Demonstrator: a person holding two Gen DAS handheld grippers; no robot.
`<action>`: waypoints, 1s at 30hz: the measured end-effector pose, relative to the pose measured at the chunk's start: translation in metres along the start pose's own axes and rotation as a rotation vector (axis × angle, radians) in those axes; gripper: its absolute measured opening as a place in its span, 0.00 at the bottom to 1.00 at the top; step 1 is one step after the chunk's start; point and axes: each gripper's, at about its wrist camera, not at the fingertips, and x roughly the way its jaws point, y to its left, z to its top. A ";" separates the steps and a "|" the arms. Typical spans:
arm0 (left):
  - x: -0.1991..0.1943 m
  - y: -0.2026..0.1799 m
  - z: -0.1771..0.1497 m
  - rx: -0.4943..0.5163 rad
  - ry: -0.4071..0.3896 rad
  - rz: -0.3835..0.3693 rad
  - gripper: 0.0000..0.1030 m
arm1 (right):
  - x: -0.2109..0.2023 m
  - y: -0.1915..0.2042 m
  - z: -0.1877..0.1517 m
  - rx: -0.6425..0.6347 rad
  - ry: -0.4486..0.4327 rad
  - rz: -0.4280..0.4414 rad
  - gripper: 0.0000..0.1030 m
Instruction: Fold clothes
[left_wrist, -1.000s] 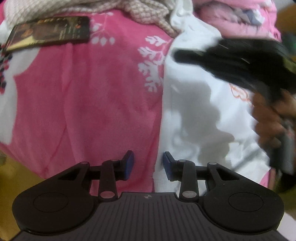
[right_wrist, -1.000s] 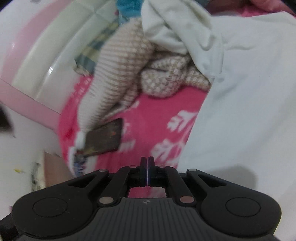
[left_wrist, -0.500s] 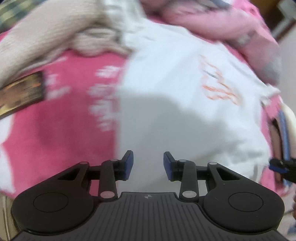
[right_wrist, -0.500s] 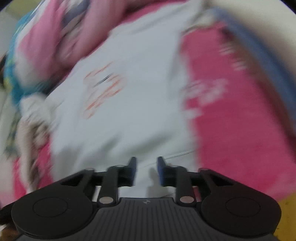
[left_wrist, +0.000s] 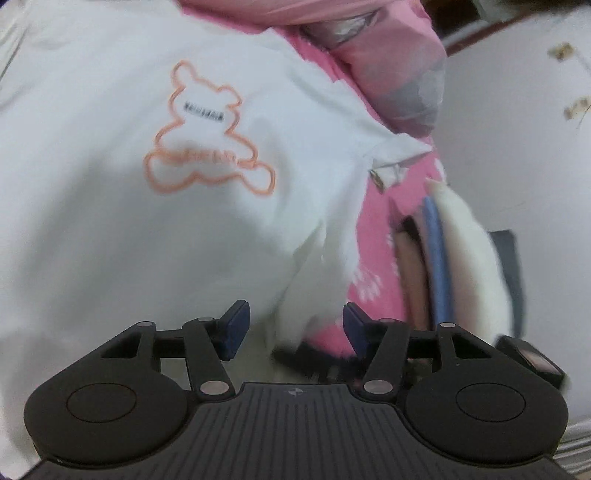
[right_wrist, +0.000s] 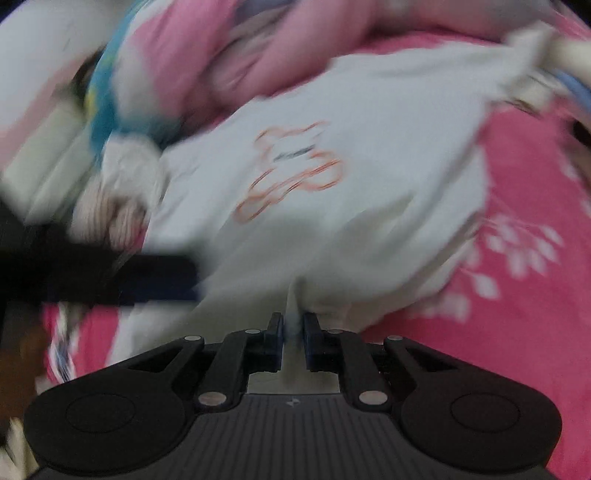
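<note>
A white T-shirt (left_wrist: 110, 206) with an orange bear outline (left_wrist: 207, 136) lies spread on a pink bedcover (right_wrist: 517, 325). My left gripper (left_wrist: 293, 326) is open, its blue pads wide apart over the shirt's near right edge. My right gripper (right_wrist: 293, 332) is shut on the near hem of the shirt (right_wrist: 332, 206), with white cloth pinched between its pads. The right wrist view is blurred by motion. The left gripper shows as a dark bar (right_wrist: 110, 273) at the left of that view.
A pink garment pile (left_wrist: 388, 55) lies beyond the shirt. A beige knit garment (right_wrist: 110, 218) and a blue cloth (right_wrist: 107, 96) lie at the far left. A stack of folded items (left_wrist: 443, 266) stands at the bed's right edge, by a white wall (left_wrist: 524, 147).
Both grippers swung from the bed's left side to the shirt's near edge. The right gripper opened, then closed on the hem. The left gripper opened wider.
</note>
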 end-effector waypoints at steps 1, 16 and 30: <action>0.009 0.000 0.002 0.016 0.004 0.023 0.53 | 0.006 0.007 -0.001 -0.038 0.010 -0.005 0.15; 0.051 0.009 0.004 0.091 0.040 0.148 0.51 | -0.053 -0.059 -0.026 0.202 0.063 -0.018 0.33; 0.050 0.025 0.007 0.002 0.033 0.101 0.48 | -0.031 -0.111 -0.029 0.522 0.003 0.091 0.31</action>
